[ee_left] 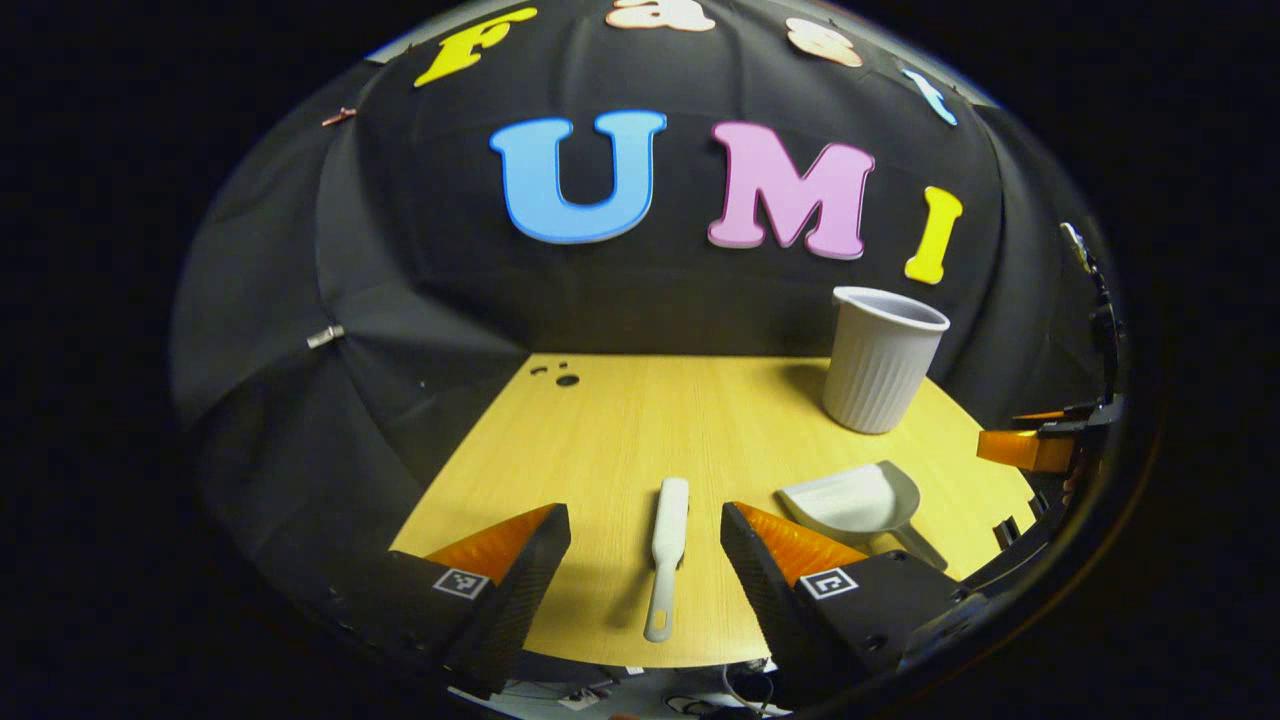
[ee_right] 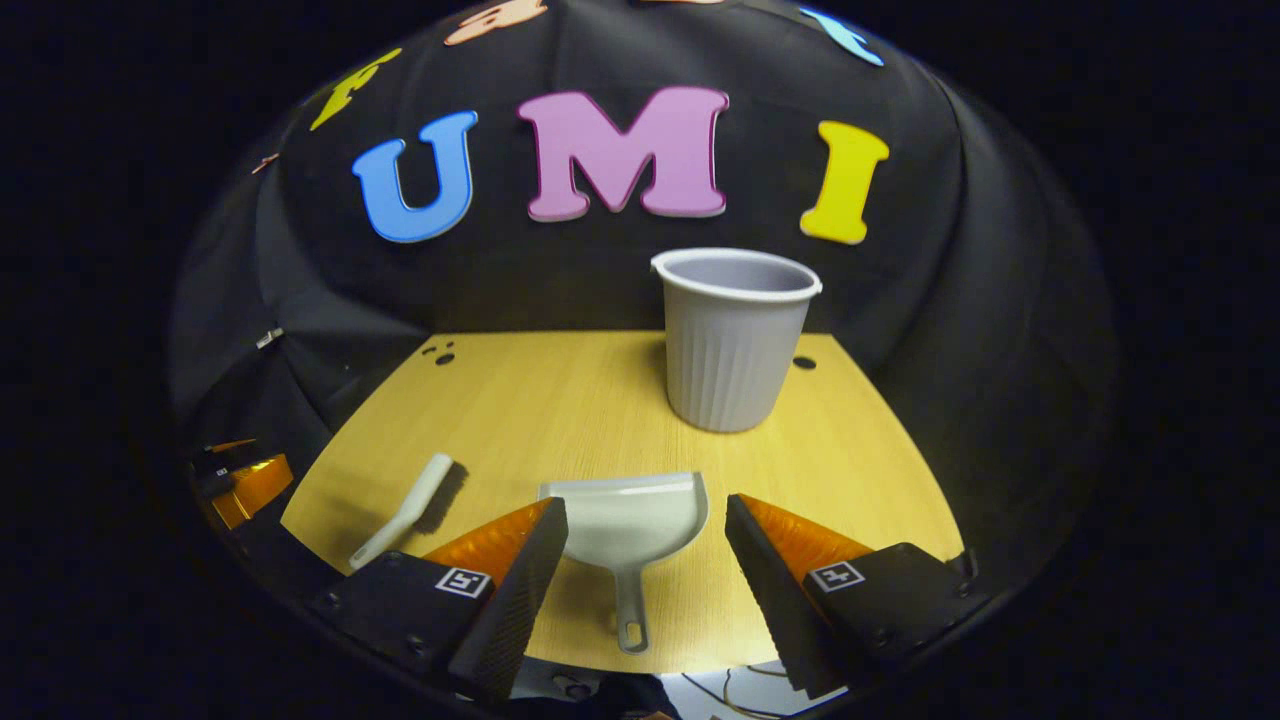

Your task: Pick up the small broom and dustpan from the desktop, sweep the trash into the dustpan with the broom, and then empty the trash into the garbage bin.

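A: left gripper (ee_left: 645,520) state?
B: spread wide, holding nothing; the 2 fingers (ee_left: 520,560) flank the broom (ee_left: 666,555) without touching it; broom lies flat on the desk (ee_left: 600,430), handle end toward the camera near the front edge, brush end pointing at the back wall.

A: dustpan?
B: in the left gripper view the dustpan (ee_left: 850,500) sits just to the right of the broom, near but apart, handle toward the near-right; in the right gripper view it lies between the fingers of the right gripper (ee_right: 645,515), scoop mouth facing the back, handle with a loop end toward the camera.

A: right gripper state?
B: also wide apart, empty; both fingers (ee_right: 515,565) beside the dustpan pan; contact cannot tell, looks clear of it.

A: bin?
B: ribbed grey garbage bin (ee_right: 733,345) upright on the desk behind the dustpan, toward the back wall; well apart from both tools; inside not visible.

A: other gripper seen?
B: yes; at the far right edge of the left gripper view, and at the far left edge of the right gripper view, beside the broom.

A: trash?
B: cannot tell; a few dark holes in the desk near the back-left corner (ee_left: 560,375), 1 more by the bin in the right gripper view.
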Tool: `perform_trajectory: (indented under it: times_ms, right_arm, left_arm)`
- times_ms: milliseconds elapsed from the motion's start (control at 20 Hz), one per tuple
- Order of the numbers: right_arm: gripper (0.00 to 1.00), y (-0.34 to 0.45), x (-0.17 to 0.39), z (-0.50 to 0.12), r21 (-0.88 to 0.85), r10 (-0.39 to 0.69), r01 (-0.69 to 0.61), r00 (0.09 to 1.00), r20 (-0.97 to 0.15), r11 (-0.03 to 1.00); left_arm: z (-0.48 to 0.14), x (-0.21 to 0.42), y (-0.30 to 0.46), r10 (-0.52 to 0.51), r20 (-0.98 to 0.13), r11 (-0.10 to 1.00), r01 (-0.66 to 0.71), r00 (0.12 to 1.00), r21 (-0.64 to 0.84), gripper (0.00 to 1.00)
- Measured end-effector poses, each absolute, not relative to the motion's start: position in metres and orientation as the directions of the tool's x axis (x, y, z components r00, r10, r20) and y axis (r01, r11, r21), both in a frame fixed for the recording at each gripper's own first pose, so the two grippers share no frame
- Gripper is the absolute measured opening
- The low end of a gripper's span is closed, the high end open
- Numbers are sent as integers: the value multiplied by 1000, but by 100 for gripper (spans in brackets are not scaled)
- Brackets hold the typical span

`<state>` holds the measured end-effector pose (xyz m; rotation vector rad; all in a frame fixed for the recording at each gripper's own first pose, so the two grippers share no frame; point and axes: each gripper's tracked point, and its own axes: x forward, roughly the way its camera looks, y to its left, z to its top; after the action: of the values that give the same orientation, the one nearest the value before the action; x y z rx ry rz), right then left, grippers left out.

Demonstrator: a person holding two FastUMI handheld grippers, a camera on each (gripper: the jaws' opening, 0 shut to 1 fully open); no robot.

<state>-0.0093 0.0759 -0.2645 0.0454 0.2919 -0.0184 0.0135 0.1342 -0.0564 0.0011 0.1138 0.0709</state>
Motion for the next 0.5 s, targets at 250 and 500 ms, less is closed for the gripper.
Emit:
perform_trajectory:
  times_ms: [250, 500]
  right_arm:
    - [99, 86, -43, -195, 17, 6, -5, 997, -77, 1000]
    - [100, 94, -68, -158, -7, 41, -41, 998, 40, 999]
  left_arm:
    - [-9, -23, 129, 77, 50, 997, -77, 996, 7, 96]
    - [8, -45, 119, 82, 138, 996, -88, 987, 35, 96]
